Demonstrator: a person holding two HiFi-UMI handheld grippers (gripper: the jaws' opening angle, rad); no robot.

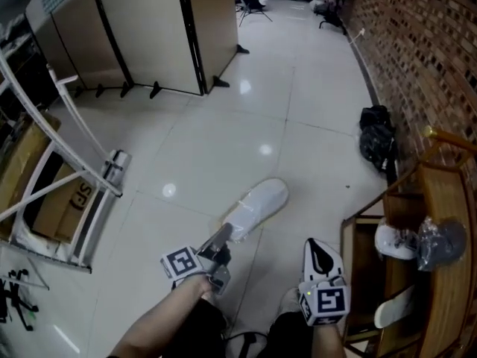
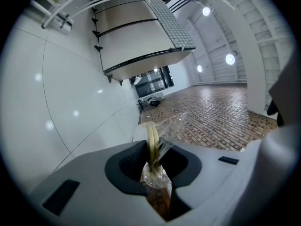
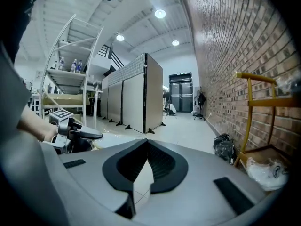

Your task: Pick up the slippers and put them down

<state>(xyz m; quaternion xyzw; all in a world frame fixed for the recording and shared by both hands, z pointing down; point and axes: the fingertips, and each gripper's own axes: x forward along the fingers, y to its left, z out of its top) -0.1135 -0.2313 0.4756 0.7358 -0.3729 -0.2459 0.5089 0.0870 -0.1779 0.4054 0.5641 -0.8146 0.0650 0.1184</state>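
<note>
— What's holding what around here?

— The wooden rack on the right carries a white bagged slipper with a grey bagged bundle just beside it. A second pale slipper lies nearer the camera on the same rack. On the left a cardboard box sits inside a white metal frame; I can't tell what's in it. A black bag slumps on the floor by the brick wall.

— And the one being handled?

— The wrapped slipper sticks out ahead of the left gripper, over the white tiles and well apart from the rack. That gripper's jaws are clamped on its near end. Whether the far end touches the floor, I can't say.

— The other claw?

— The right gripper hangs beside it with its pads brought together and nothing between them.

— Do the views differ much?

— The left gripper view shows the pinch itself: a yellowish sole edge and crinkled clear wrap squeezed between the dark pads. Only the head view gives the slipper's whole shape and the rack from above. The right gripper view adds bottles on a tall shelf unit and partition panels standing upright.
</note>
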